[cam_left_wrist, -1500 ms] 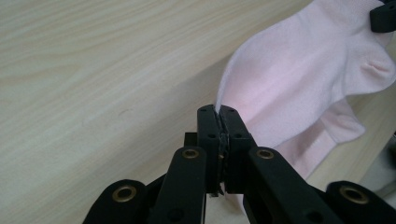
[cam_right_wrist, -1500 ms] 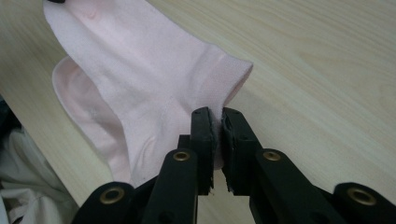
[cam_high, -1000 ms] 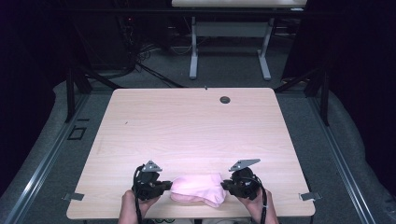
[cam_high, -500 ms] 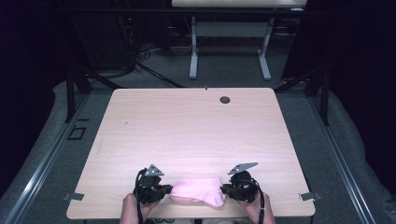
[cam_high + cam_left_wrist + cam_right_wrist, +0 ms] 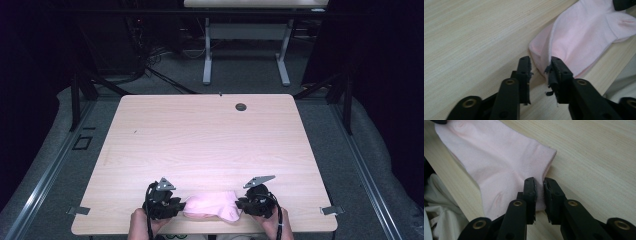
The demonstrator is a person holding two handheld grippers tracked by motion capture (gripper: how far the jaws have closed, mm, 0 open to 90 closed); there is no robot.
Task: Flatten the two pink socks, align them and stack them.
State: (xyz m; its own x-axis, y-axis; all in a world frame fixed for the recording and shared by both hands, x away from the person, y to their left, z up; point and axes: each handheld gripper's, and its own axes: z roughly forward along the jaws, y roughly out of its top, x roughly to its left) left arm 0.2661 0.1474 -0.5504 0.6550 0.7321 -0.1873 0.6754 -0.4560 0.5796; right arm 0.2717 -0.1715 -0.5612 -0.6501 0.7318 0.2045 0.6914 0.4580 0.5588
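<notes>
Pink sock held at both ends near the worktop's front edge, jaws partly engaged.

High view: pink sock (image 5: 212, 205) lies at the front edge of the worktop (image 5: 210, 140), left gripper (image 5: 172, 206) at one end, right gripper (image 5: 245, 204) at the other; a cable hole (image 5: 241, 106) sits far back. Left gripper view: jaws apart, a raised fold of the sock's edge against the right-hand jaw, not pinched; to do this well, probably centre the fold in the gap before closing. Right gripper view: jaws nearly together at the sock's edge, a thin gap showing; cannot tell if fabric is actually caught, so likely worth pushing a little deeper over the hem. Light fabric hangs below the worktop's edge.
</notes>
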